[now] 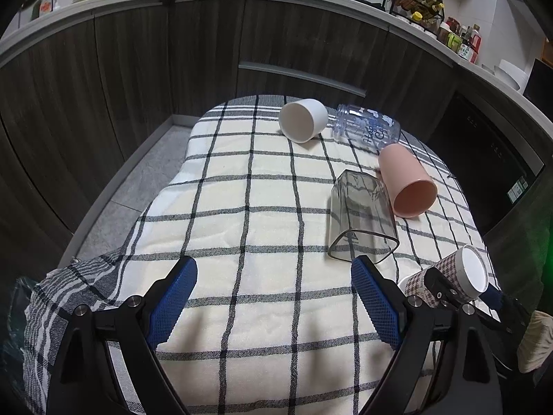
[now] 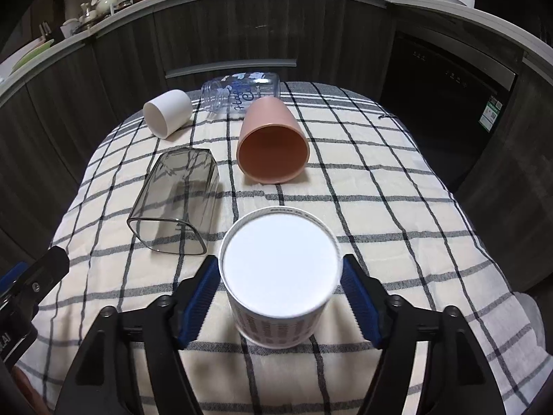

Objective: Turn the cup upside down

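Note:
A houndstooth paper cup (image 2: 280,276) stands upside down, white base up, between the fingers of my right gripper (image 2: 280,269). The blue pads flank it closely; whether they still press it I cannot tell. It also shows in the left wrist view (image 1: 459,276) at the right, held tilted by the right gripper. My left gripper (image 1: 274,269) is open and empty over the checked cloth (image 1: 242,207). A smoky square glass (image 2: 176,200), a pink cup (image 2: 273,141), a white cup (image 2: 167,112) and a clear printed jar (image 2: 242,93) lie on their sides.
The table is small, with cloth hanging over its edges. Dark kitchen cabinets (image 1: 103,86) curve around behind it. A countertop above holds dishes and a spice rack (image 1: 414,3). A dark appliance (image 2: 446,86) stands at the right.

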